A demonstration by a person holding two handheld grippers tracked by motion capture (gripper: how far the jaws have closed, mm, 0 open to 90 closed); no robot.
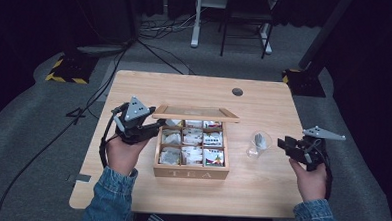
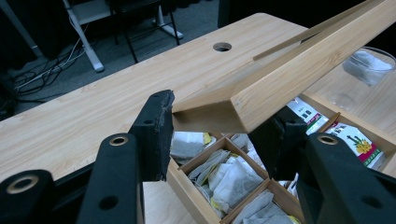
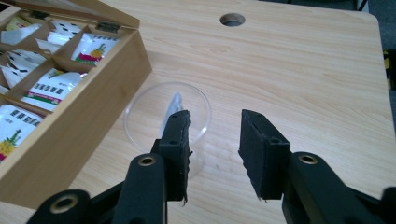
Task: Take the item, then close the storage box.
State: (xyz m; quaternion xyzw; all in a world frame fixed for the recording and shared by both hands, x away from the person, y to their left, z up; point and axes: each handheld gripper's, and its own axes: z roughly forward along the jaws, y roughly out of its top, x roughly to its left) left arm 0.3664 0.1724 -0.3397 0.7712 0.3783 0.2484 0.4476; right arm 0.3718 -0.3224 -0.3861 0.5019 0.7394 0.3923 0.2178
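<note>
step: left gripper pinching tea box lid up | right gripper spread, empty, near glass holding 1 teabag | next: likely lower lid

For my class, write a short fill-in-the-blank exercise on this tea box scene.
1. The left gripper holds up the wooden box's ____.
2. The glass cup with a tea bag inside stands on the ____ beside the tea box.
3. The right gripper has nothing between its jaws; it is ____.

Missing words: lid; table; open
</note>
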